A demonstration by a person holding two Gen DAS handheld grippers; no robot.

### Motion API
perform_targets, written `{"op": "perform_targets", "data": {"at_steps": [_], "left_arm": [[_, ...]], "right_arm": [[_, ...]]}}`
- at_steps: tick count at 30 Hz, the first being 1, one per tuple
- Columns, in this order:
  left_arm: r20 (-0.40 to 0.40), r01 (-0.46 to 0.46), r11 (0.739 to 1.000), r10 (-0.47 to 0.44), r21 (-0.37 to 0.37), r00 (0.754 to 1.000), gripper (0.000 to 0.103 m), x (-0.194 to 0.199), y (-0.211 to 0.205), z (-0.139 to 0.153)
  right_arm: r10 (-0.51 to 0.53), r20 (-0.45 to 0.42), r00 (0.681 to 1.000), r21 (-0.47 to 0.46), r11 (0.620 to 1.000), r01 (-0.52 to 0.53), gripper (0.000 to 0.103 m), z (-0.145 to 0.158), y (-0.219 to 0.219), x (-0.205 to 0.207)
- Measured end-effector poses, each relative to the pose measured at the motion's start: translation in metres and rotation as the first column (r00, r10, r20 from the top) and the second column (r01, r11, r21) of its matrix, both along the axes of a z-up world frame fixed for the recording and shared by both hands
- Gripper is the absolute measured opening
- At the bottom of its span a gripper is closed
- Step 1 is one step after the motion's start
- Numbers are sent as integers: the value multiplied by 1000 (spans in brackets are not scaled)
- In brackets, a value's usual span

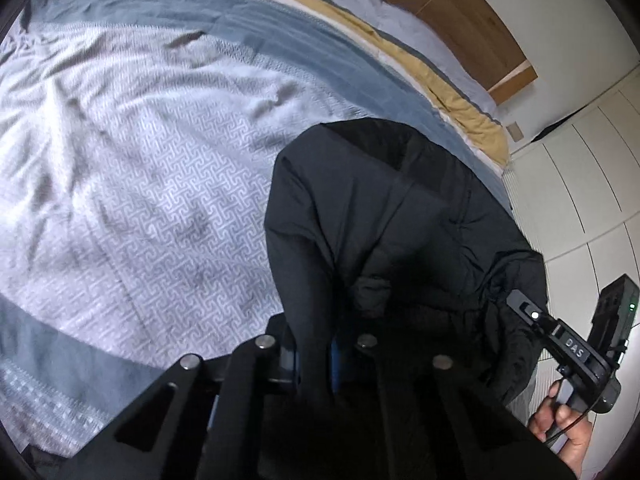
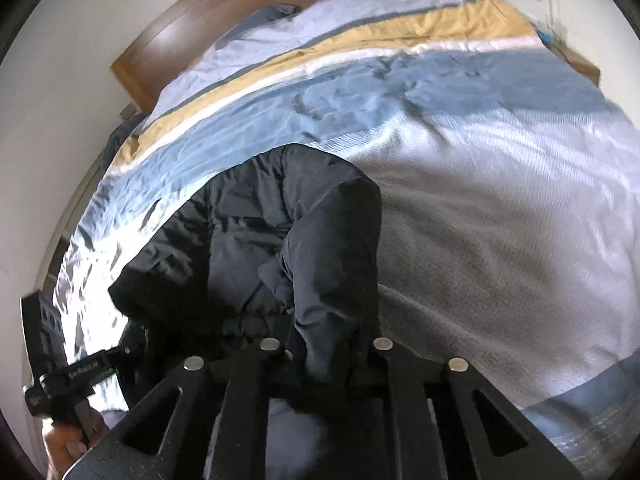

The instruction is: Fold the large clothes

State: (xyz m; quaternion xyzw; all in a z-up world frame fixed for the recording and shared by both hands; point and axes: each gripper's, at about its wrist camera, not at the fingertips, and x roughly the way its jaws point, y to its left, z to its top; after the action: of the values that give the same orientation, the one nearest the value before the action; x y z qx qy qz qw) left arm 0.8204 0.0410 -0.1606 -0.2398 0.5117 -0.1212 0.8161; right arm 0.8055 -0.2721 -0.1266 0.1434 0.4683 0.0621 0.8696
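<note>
One black puffy jacket (image 1: 384, 216) lies on the bed, near the bed's edge, w/ its near hem bunched up at both grippers. Fabric is quilted, creased, hood or collar end pointing away toward the headboard.

Left gripper (image 1: 316, 356): clenched on the jacket's near edge, a fold of black cloth pinched between the fingers; blue pad just visible beside it. Right gripper (image 2: 326, 364): also clamped on the jacket, a thick roll of dark fabric running down between its fingers. Both grips sit along the same hem, apart from each other.

Right hand (image 1: 568, 428) shows in the left cam at lower right, wrapped round its handle; left hand (image 2: 70, 446) shows in the right cam at lower left, same way.

Under the jacket: bedspread (image 1: 152, 184), white w/ a woven key pattern, then blue, white and yellow stripes farther up. Wooden headboard (image 2: 248, 4) beyond that. White cabinet doors (image 1: 576, 184) stand beside the bed.
</note>
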Motion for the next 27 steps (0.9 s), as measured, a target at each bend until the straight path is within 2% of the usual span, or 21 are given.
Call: {"op": "perform_targets", "data": {"at_steps": [6,9,14,19,25,27], "left_arm": [[48,10,1000,-10,-5,999,8,-40,10,41],[66,-13,998,17,-59,998,8,-75,24,61],[88,-41,992,52,-123,995,8,-128,46,73],[96,-68,984,85,-164,992,7,-179,66,66],[53,-70,989,77,-127,996,2,-219,78,41],[34,-66,992,70,-106,997,2,-230,82,37]], "right_arm": [[76,76,994,5,997,-77,10,44,-1,-44],[98,112,989,31,994,-102,10,62,-3,-74],[110,185,977,102,986,-130,10,78,-9,-138],[71,208,976,176,978,-109,10,63,-20,-200],[41,143,989,184,981,-67,11,25,-26,-240],[19,120,993,188,981,-41,18,15,-29,-249]]}}
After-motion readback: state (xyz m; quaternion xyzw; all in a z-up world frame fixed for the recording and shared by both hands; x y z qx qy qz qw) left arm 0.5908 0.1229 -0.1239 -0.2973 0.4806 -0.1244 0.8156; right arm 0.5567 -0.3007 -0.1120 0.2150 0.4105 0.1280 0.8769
